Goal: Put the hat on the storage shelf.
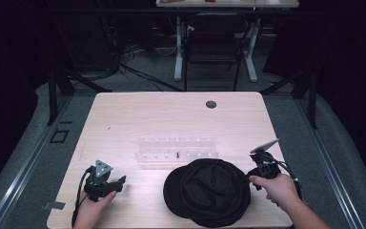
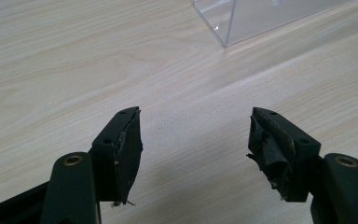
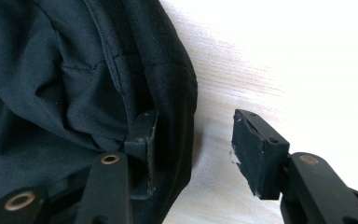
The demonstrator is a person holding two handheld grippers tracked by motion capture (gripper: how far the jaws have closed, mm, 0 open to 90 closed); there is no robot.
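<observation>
I'm working in what looks like a lab or recording studio. My pale wood-grain table (image 1: 124,119) sits inside dark curtained walls, on grey carpet crossed by metal floor rails (image 1: 24,171). Black cables (image 1: 124,62) tangle on the floor behind it, near a black metal-framed chair (image 1: 213,45) and a white-legged desk (image 1: 226,5).

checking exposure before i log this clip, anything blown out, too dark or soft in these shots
High view: the room around the table falls to near black, while the tabletop is evenly lit. Right gripper view: the bare wood at upper right is washed out to white, and the black hat keeps its seam detail. Left gripper view: even light, sharp wood grain, mild glare on the clear acrylic rack.
</observation>
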